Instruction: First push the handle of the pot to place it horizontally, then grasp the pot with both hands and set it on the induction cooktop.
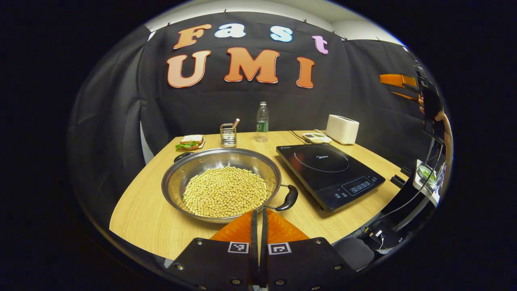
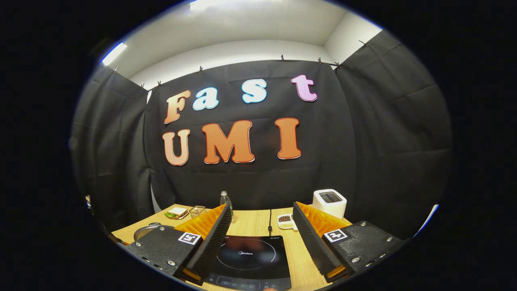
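Note:
A steel pot full of pale beans sits on the wooden table, left of the black induction cooktop. One black handle points near-right toward the cooktop, the other far-left. My left gripper is shut on nothing, its tips just before the pot's near rim, beside the near handle. My right gripper hangs open above the cooktop, with the pot's rim low at its left. From the left gripper view it appears as the right gripper, high at the right edge.
Along the table's far side stand a sandwich on a plate, a wire utensil holder, a water bottle, a small white device and a white toaster. The table's front edge is close below the pot.

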Demonstrator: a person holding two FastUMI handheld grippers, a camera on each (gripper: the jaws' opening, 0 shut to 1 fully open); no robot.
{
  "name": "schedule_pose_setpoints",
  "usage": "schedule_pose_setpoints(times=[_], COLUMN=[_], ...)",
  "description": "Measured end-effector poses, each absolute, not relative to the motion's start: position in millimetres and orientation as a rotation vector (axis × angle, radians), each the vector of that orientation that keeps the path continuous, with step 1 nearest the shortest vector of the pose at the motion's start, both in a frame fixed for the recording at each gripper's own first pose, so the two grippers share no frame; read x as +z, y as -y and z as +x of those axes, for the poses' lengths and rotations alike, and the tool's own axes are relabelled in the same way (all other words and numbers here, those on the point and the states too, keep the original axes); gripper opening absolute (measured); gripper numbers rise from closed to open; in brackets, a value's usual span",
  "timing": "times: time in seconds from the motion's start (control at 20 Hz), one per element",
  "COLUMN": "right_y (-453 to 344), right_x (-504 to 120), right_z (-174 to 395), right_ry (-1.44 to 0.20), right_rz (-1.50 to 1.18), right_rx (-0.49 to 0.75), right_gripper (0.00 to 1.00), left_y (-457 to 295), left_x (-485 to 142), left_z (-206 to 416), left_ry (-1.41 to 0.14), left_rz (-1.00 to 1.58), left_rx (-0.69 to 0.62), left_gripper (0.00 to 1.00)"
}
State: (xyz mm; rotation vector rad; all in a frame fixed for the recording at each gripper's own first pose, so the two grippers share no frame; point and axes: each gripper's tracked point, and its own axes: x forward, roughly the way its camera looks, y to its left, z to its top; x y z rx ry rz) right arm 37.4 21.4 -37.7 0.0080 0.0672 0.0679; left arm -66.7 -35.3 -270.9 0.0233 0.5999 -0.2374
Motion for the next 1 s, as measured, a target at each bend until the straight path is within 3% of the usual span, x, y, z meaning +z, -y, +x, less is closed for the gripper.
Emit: schedule_pose_setpoints(times=[1.0], right_y=[-6], right_x=[-35], right_z=[32], right_ry=[-0.037], right_rz=[0.01], right_rx=[0.039], right_gripper=[0.95], left_y=[55], left_x=[-326], left_z=[-46], left_ry=[-0.72], left_rz=[0.106], left_rx=[-0.244], left_gripper=[0.02])
